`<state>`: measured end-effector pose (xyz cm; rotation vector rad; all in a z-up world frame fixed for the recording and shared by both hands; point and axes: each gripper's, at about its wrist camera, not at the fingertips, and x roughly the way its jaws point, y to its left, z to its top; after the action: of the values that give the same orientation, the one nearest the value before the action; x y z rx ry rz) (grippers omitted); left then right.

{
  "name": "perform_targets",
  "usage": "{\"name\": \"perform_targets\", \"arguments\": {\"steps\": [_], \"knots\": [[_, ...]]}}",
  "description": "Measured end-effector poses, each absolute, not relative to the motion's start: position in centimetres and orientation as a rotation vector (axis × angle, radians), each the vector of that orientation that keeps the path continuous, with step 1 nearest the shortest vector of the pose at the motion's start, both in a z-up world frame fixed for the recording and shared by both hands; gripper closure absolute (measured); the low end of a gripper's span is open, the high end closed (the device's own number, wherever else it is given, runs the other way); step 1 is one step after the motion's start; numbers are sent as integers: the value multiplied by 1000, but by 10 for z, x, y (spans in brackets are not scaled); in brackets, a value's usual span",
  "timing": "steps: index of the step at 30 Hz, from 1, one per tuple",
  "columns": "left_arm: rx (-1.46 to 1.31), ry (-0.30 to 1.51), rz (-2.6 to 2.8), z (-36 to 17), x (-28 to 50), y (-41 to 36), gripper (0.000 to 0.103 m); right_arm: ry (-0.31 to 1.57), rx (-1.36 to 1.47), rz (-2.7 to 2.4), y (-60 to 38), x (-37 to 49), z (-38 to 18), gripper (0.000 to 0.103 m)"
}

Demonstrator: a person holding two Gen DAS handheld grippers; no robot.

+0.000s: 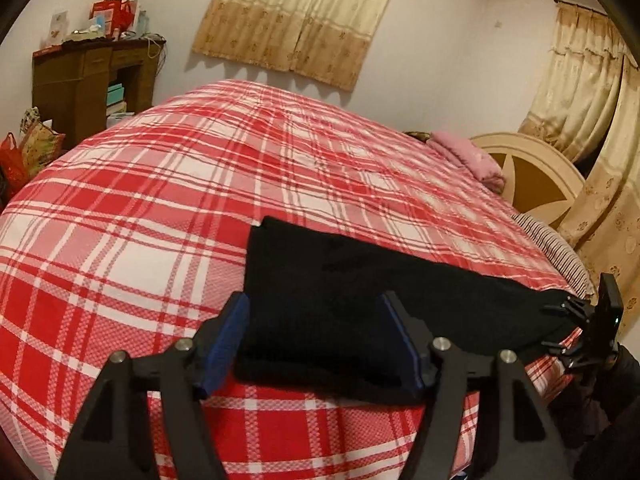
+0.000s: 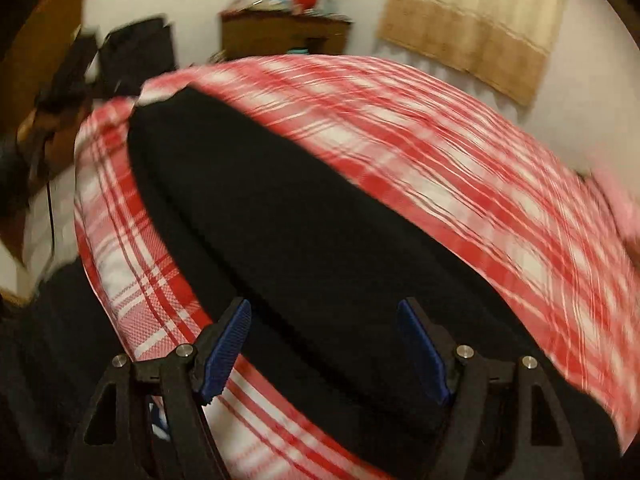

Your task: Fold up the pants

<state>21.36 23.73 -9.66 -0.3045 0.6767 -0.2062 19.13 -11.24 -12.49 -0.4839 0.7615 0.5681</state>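
Pants (image 1: 340, 280) lie black and folded on the red plaid bed (image 1: 120, 220), near its front edge. From the left wrist view, my left fingers (image 1: 316, 344) stand apart, one blue pad on each side of the near end of the pants, and I see no pad pressing the cloth. Behind the bed on the left stands a brown cabinet (image 1: 88, 80), a beige curtain (image 1: 296, 16) hangs on the wall, and a pink cloth (image 1: 468, 156) lies by the headboard (image 1: 536, 176). At the far right edge my right gripper (image 1: 592, 320) shows. From the right wrist view, which is blurred, my right fingers (image 2: 324, 348) are also apart, above the pants (image 2: 280, 220), holding nothing.
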Motion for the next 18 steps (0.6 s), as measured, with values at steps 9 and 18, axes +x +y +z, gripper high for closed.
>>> {"name": "perform_targets", "arguments": {"steps": [9,18], "knots": [[-250,737,-200,-107,223,221,44,717,-589,571,-80,196,-142,29],[-275,768,-146,-115,222,234,44,684,-677,567,-75,187,-152,32]]}}
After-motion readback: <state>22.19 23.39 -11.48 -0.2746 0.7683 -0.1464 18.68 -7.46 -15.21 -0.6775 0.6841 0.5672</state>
